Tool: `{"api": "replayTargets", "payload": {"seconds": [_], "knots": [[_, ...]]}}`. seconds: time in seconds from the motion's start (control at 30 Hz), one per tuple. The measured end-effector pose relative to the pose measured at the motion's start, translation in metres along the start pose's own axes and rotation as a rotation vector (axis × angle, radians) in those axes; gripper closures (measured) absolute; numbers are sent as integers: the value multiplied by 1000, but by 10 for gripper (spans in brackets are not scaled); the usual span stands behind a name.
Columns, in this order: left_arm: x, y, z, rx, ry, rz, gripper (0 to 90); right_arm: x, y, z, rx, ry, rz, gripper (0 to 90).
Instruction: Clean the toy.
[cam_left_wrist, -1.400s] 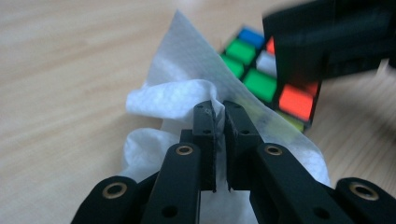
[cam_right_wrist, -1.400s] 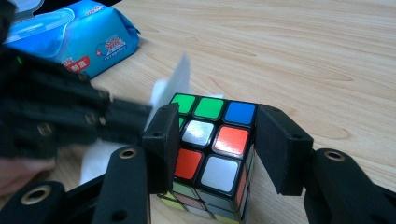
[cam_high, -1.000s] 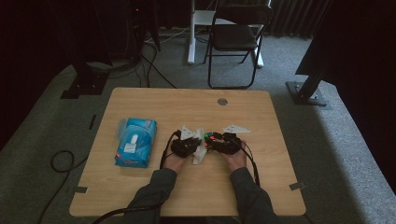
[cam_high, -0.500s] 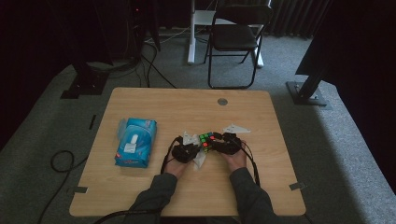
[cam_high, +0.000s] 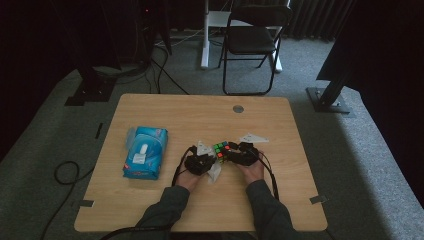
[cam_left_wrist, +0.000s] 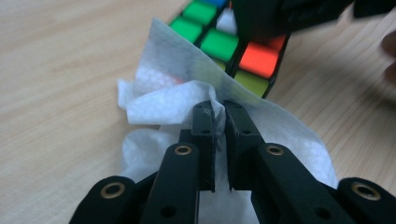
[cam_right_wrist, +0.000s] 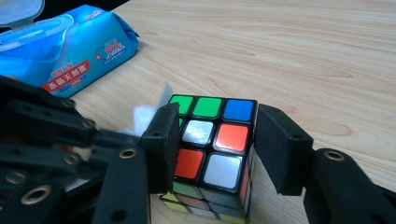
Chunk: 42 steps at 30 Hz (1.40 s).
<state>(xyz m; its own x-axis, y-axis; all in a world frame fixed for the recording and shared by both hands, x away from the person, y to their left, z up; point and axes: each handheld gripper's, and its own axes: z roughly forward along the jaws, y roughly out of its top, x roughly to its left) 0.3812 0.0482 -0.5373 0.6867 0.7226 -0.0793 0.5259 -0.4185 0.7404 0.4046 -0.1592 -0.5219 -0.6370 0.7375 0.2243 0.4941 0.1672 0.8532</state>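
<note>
A person seated at a wooden surface (cam_high: 165, 107) cleans a puzzle cube (cam_right_wrist: 212, 140) with a white wipe (cam_left_wrist: 187, 100), a hand-held gripper in each hand. The right gripper (cam_right_wrist: 215, 149) has its fingers (cam_right_wrist: 163, 144) clamped on opposite sides of the cube, bracing it just above or on the surface near the middle, probably so it cannot turn while it is rubbed. The left gripper (cam_left_wrist: 219, 112) has its fingers (cam_left_wrist: 204, 140) pinched nearly together on a bunched fold of the wipe, whose loose edge drapes against one green-and-orange face of the cube; the pinch near the crumpled middle seems chosen to give a firm pad for wiping. In the high view the two hands meet closely, the left hand (cam_high: 192, 172) and right hand (cam_high: 252, 170) almost touching, with the cube (cam_high: 221, 149) between the grippers. A blue pack of wet wipes (cam_high: 145, 152) lies well apart on the person's left, its lid flipped open, likely the source of the wipe. The cube's underside and far faces are hidden, so whether it rests on the surface or is lifted slightly cannot be told. The right gripper's dark body blocks part of the cube in the left gripper view.
</note>
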Motion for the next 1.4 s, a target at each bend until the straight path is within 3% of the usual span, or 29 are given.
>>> {"api": "replayTargets", "payload": {"seconds": [0.03, 0.23, 0.43, 0.5, 0.6, 0.8, 0.87, 1.0, 1.17, 1.4], "knots": [[0, -1, 3, 23, -4, 9, 827, 0, 0, 0, -1, 2, 2, 509], [-3, 1, 1, 34, -1, 38, 820, -1, 0, 0, -2, 4, 6, 509], [-8, 5, -18, -80, -31, 13, 819, -1, -1, 0, -4, 4, 8, 510], [-8, 7, -21, -89, -45, 23, 819, -1, -1, 0, -3, 5, 8, 510], [-8, 7, -21, -84, -45, 26, 820, -1, 0, 0, -2, 5, 8, 510], [-14, -4, -1, 1, -23, 74, 804, -1, 0, 0, -1, 9, 5, 511], [-8, -6, 2, -1, -48, 51, 804, -1, 0, 0, -2, 10, 5, 511], [-5, -4, 2, 12, -53, 99, 776, -2, 0, 0, -1, 16, 6, 510], [-1, -4, -1, 1, -77, 97, 779, -3, 0, 0, 0, 21, 4, 512], [21, 2, -9, -38, 10, 36, 842, -3, 0, -1, 13, 56, -23, 521]]}}
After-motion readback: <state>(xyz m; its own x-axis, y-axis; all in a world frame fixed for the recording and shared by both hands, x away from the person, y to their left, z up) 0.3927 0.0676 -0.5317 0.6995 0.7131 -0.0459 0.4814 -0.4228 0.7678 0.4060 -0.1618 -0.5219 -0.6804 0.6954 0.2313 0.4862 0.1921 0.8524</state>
